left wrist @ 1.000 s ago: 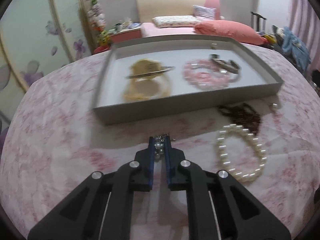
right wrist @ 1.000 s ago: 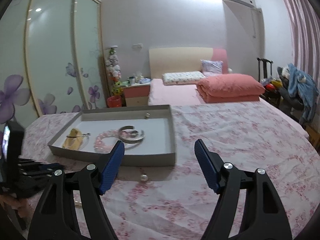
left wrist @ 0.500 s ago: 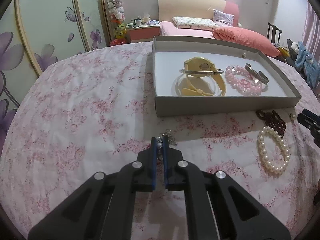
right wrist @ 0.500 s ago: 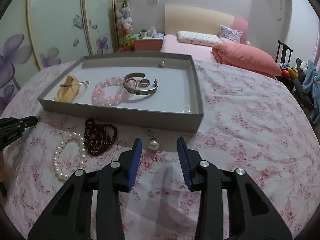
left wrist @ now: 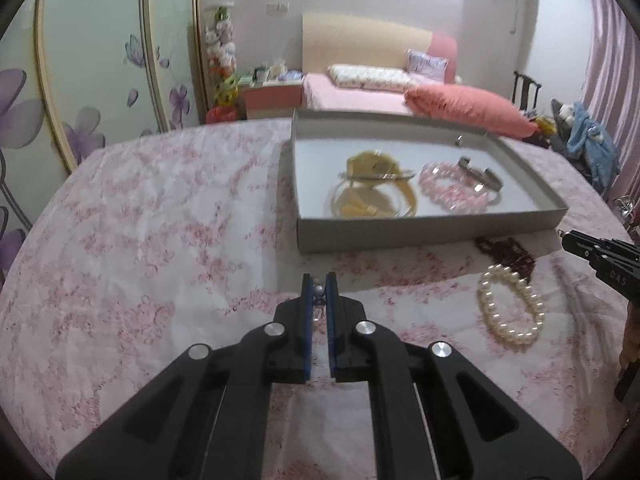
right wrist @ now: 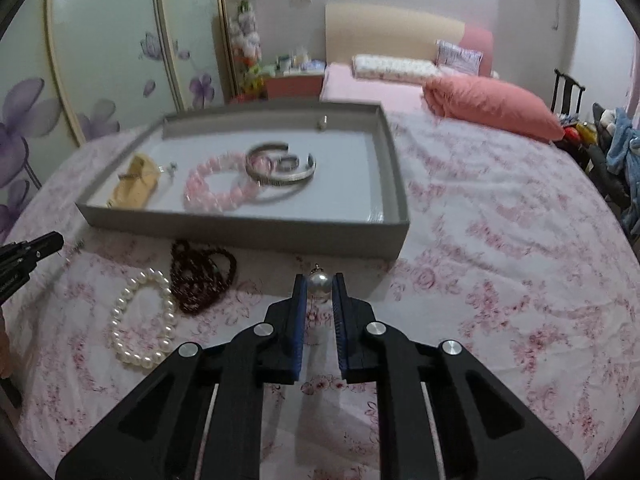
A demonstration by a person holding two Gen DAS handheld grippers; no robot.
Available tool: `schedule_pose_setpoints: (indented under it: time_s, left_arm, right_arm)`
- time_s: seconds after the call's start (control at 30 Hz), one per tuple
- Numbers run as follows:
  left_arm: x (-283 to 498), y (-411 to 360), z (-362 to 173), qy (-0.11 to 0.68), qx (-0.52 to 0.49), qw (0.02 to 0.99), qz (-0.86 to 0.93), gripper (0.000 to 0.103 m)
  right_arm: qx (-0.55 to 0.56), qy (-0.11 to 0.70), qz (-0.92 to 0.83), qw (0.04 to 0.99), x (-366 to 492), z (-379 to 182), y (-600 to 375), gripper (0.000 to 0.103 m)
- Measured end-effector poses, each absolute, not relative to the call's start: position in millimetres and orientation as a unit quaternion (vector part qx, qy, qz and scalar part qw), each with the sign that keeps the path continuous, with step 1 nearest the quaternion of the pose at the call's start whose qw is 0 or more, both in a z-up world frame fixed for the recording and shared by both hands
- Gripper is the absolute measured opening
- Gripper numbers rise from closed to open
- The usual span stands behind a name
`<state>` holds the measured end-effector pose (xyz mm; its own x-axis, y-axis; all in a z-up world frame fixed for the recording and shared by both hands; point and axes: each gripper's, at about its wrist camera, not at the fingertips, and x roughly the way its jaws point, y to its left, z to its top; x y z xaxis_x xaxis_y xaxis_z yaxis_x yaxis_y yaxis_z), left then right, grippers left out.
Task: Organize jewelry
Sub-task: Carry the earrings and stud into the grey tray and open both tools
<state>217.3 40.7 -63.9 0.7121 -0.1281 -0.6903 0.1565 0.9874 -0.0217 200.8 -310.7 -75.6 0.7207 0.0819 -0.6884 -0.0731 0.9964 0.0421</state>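
My left gripper (left wrist: 319, 280) is shut on a small pearl-and-silver earring (left wrist: 319, 290), lifted over the pink floral bedspread, left of the grey tray (left wrist: 420, 232). My right gripper (right wrist: 319, 280) is closing its jaws on a round pearl earring (right wrist: 319, 283); both blue pads touch it, just in front of the tray's front wall (right wrist: 240, 232). The tray holds a yellow watch (left wrist: 372, 188), a pink bead bracelet (right wrist: 216, 188) and silver bangles (right wrist: 280, 168). A white pearl bracelet (right wrist: 142, 320) and a dark red bead bracelet (right wrist: 200, 276) lie on the bedspread before the tray.
The tray's right part (right wrist: 360, 176) is bare, with a small ring (right wrist: 323, 122) at its back wall. A pink folded quilt (right wrist: 492, 108) and pillows lie farther up the bed. A wardrobe with flower-painted doors (right wrist: 100, 60) stands to the left.
The right gripper dropped toward the bedspread and its jaws came together around the pearl earring. The left gripper stayed shut on its earring and moved up and leftward, away from the tray.
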Motion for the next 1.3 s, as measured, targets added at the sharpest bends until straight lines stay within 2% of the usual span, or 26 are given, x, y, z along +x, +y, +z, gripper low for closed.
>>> schedule_pose_setpoints:
  time_s: [0.57,1.3]
  left_arm:
    - [200,40,-16,0.301,-0.008,0.949,-0.088,0.007]
    - [195,36,-17,0.297,-0.011,0.951,-0.088,0.007]
  right_arm:
    - [-0.008,0.244,0.044,0.969,167,-21,-298,0.014]
    - [-0.015,0.225,0.046,0.973,159,-19,-289,0.014]
